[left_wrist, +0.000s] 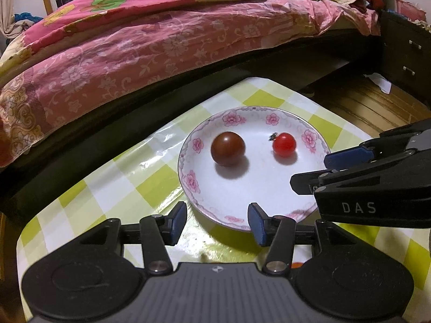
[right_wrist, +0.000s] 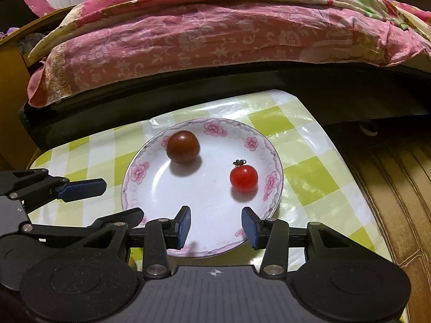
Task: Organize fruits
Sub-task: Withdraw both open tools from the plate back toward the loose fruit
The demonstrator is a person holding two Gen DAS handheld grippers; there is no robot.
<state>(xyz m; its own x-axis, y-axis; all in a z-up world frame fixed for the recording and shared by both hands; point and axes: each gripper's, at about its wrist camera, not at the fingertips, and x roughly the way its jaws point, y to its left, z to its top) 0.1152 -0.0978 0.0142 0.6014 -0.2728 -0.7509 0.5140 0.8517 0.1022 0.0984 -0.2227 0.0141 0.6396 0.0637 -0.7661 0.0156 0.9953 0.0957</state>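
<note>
Big pink floral bedspread [left_wrist: 150, 43] fills the background, with the green-checked table [left_wrist: 107, 177] in front. On it sits a flowered plate [right_wrist: 140, 173] holding a dark brown tomato [right_wrist: 183, 146] and a smaller red cherry tomato [right_wrist: 243, 179], apart. Left gripper [left_wrist: 217, 222] and right gripper [right_wrist: 216, 227] both spread, holding nothing.

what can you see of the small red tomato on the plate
The small red tomato is round, glossy and bright red, with a dark, dried bit of stem at its top. It looks whole. It rests on the white bowl of the plate, near the pink-flowered rim on the right in the right wrist view, casting a soft shadow. It lies apart from the bigger dark tomato. Nothing but the plate touches it; neither gripper holds it.
</note>
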